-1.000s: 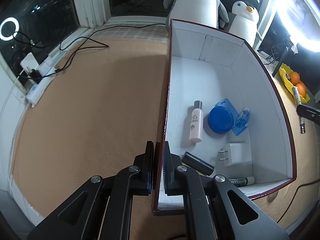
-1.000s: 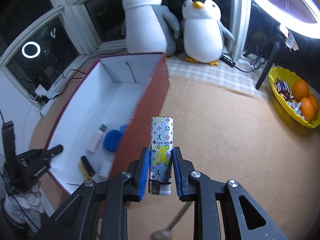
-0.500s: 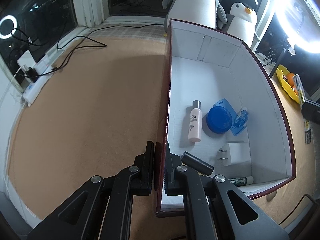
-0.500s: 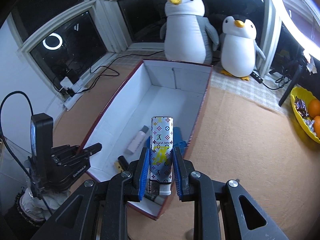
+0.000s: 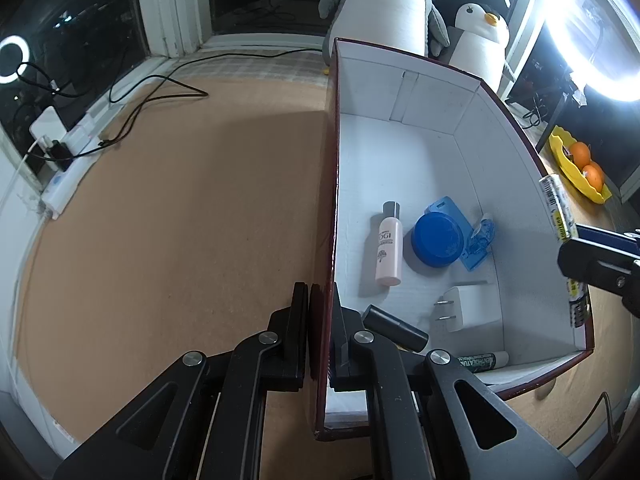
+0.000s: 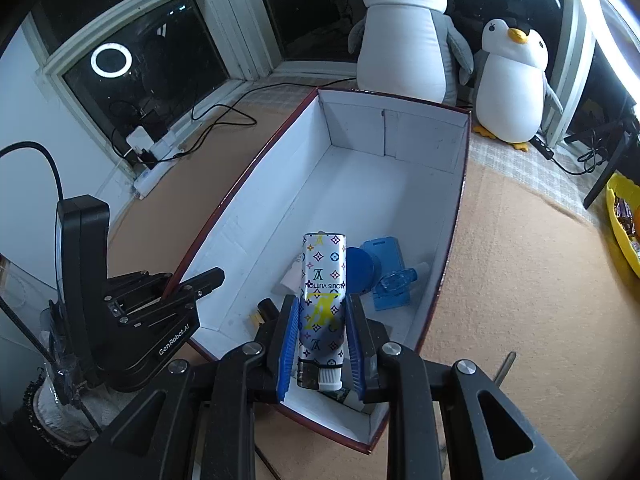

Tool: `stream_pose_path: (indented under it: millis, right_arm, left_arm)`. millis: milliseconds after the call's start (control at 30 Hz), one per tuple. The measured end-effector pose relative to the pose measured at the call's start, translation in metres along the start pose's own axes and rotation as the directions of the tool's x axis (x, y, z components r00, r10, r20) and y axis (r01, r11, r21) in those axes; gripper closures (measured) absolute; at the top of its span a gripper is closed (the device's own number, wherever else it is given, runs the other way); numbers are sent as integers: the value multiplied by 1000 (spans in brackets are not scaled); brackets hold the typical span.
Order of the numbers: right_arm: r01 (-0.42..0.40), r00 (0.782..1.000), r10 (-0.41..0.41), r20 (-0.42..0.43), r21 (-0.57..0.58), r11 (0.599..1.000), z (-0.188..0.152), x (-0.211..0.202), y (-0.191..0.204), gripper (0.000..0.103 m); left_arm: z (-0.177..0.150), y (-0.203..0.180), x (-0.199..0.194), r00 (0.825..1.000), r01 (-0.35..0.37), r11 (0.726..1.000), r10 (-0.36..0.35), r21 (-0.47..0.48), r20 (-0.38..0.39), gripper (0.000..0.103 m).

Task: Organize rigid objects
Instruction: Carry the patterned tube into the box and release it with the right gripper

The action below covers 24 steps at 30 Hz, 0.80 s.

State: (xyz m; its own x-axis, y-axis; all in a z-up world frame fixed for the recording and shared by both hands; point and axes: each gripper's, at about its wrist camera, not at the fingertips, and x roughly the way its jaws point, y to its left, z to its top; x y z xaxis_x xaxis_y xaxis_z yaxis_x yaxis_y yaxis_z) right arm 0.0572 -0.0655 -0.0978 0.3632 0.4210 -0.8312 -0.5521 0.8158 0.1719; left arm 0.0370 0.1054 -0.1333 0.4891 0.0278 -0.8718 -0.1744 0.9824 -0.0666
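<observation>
Maroon outside and white inside, the box stands open on the tan worktop. The left tool pinches the box's near left wall, one finger outside and one inside. The right tool pinches a patterned lighter between its blue pads, upright, with the metal end down by the palm. From the right wrist view the lighter hangs above the near end of the box, over the things on the box floor. Lying there are a pale bottle, a blue lid on a blue case, a clear blue bottle, a white plug, a black tube and a green-labelled stick. Two plush penguins sit beyond the far end.
</observation>
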Motion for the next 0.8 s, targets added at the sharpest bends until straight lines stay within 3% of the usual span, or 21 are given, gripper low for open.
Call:
stream_pose_path:
  millis: [233,333,500,800]
  right_arm:
    - [-10,1000,10,-15,-9,1000,1,6,6,81]
    - [-18,1000,18,1,4,1000,0,2,1,64]
    - [-9,999,8,33,42,999,-5,-13,-16,63]
    - [104,994,-111,18,242,965,-65,-42,-111,62]
  left_arm:
    - [1,0,1,1000,1,1000,-1,1,-2,97]
    - [0,0,1,1000,0,1000,0,-2,-2,97]
    - [0,-1,1,1000,-1,1000,1,-1,-3,97]
    - [0,-2,1,1000,-8,999,9,33,-13,97]
